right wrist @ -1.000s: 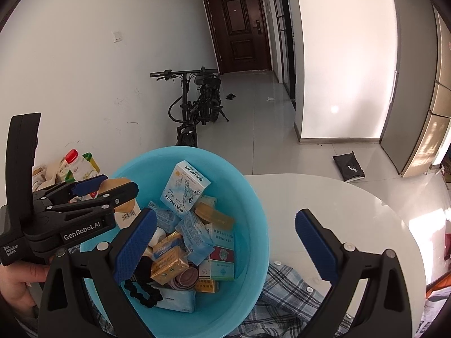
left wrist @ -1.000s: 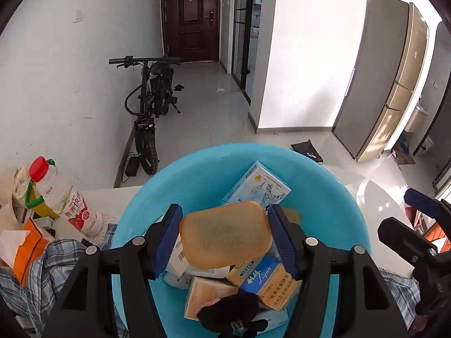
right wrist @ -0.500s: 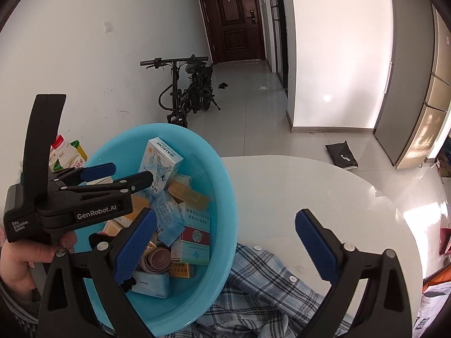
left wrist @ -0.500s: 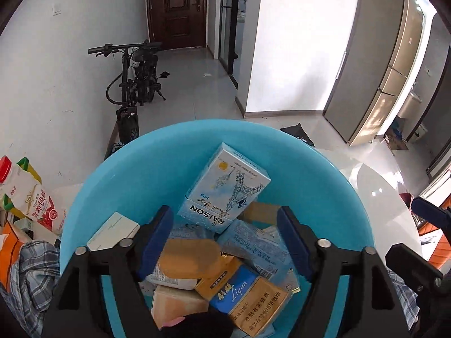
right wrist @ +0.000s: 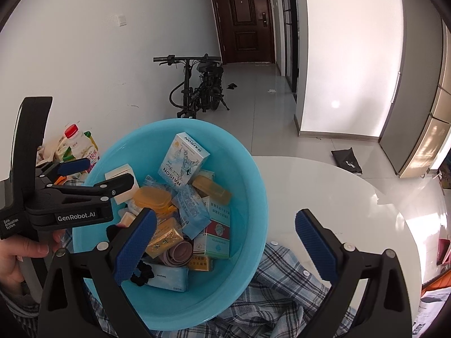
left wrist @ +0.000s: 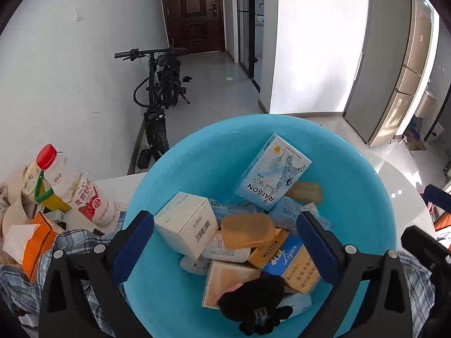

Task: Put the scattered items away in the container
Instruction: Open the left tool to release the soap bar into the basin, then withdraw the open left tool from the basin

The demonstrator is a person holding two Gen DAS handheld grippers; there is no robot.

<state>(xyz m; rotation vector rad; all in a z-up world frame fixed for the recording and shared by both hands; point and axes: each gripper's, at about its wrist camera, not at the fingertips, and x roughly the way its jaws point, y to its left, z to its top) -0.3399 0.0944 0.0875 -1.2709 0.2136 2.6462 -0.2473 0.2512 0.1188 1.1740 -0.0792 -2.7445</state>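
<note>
A blue plastic basin [left wrist: 214, 143] on the table holds several small boxes, packets and a black hair tie. Above it hangs my left gripper [left wrist: 224, 225], its jaws opening wide. A translucent orange case [left wrist: 246, 229] lies on the pile between the fingers, free of both pads. The right wrist view shows the same case [right wrist: 152, 197] just beyond the left gripper [right wrist: 98, 173], which a hand [right wrist: 17, 253] holds. My right gripper [right wrist: 227, 219] is open over the basin's [right wrist: 248, 169] near right rim, nothing between its fingers.
A red-capped milk bottle [left wrist: 76, 188], an orange carton [left wrist: 33, 239] and other clutter sit left of the basin. A plaid shirt [right wrist: 282, 295] lies under and in front of it. The white round table [right wrist: 338, 197] stretches right. A bicycle [left wrist: 160, 90] stands by the wall.
The left jaws spread apart and let go of the orange case, which dropped onto the pile in the basin. The right gripper stayed open.
</note>
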